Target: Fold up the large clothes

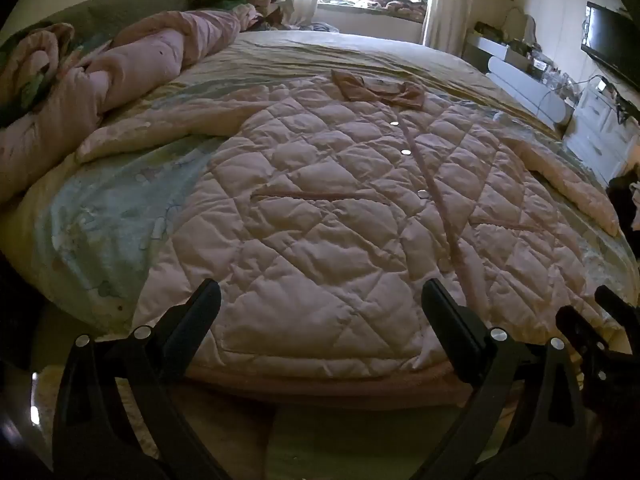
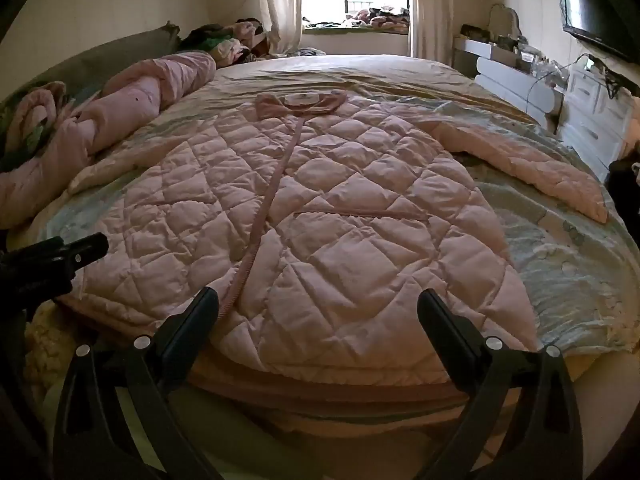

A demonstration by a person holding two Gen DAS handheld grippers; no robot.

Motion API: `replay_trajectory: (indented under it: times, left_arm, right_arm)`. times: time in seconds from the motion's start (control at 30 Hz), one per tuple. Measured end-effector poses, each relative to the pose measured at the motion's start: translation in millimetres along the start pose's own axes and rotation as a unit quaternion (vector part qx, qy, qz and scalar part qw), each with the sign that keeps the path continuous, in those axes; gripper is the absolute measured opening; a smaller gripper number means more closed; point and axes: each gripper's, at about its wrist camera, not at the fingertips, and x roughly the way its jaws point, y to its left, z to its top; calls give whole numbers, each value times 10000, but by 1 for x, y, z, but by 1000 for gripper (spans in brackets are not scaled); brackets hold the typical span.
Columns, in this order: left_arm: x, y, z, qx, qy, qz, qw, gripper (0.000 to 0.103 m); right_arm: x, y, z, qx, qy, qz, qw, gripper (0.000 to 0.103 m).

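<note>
Both hand-held grippers hang above the near edge of the bed with nothing between their black fingers. Left gripper [image 1: 320, 300] fills the bottom of its own view, jaws spread wide over the hem of the pale pink diamond-quilted coat [image 1: 340, 208]; right gripper [image 2: 318, 308] does the same in its view, jaws equally wide, over the same hem a little further along.

Across the frames from left to right: a rolled pink duvet [image 1: 132, 72] lies along the upper left, against a dark green headboard [image 2: 100, 52]. The coat lies flat, front up, in the middle of the pale blue and cream patterned bedsheet [image 1: 104, 216], collar toward the window at the top, one sleeve spread out to each side. A darker pink placket [image 2: 272, 192] runs down its centre, with silver snap buttons [image 1: 406, 152] beside it. At upper right a white dresser [image 2: 592, 100] stands beneath a wall-mounted black television [image 1: 612, 40].
</note>
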Motion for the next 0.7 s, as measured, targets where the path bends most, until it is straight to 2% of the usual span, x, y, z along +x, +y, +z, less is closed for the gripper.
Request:
replay_trajectory:
  times: [0.7]
  left_arm:
    - [-4, 6, 1, -52, 52, -42, 10000, 94]
  right_arm:
    - [4, 7, 1, -168, 43, 56, 9998, 99]
